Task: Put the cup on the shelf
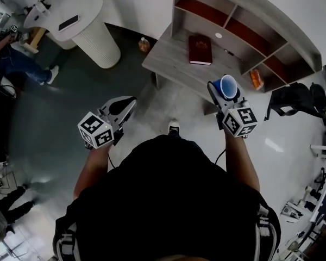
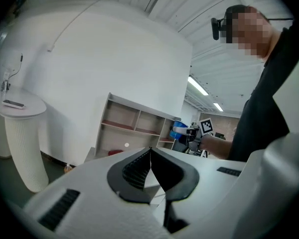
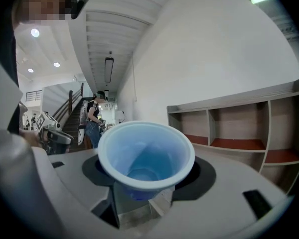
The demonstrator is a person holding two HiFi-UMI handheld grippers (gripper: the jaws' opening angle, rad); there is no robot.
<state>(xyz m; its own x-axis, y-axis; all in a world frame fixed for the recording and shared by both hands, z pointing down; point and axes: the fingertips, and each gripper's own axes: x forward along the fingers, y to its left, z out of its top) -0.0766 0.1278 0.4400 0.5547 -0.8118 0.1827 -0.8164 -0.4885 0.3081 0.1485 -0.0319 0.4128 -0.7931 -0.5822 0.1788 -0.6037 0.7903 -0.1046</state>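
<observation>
the right gripper (image 1: 221,93) has its jaws spread wide round the blue cup (image 1: 228,85), pads pressing on the wall below the rim, mouth up and nothing inside. the shelf (image 1: 244,34) stands ahead of that gripper and well apart from it, behind a low worktop (image 1: 171,58) that carries a red book (image 1: 200,50). the left gripper (image 1: 125,106) has its jaws closed together on nothing, off to the other side of the cup.

the step in hand looks like the carry. the cup seems thin-walled and would likely buckle, so the grip should not tighten. hold the mouth level and go straight ahead into a bare red-floored compartment. one end compartment may hold something orange, too small to tell, so pick another. bring the rim in under the board above and between the dividers, set the base flat, then open and draw straight back.
</observation>
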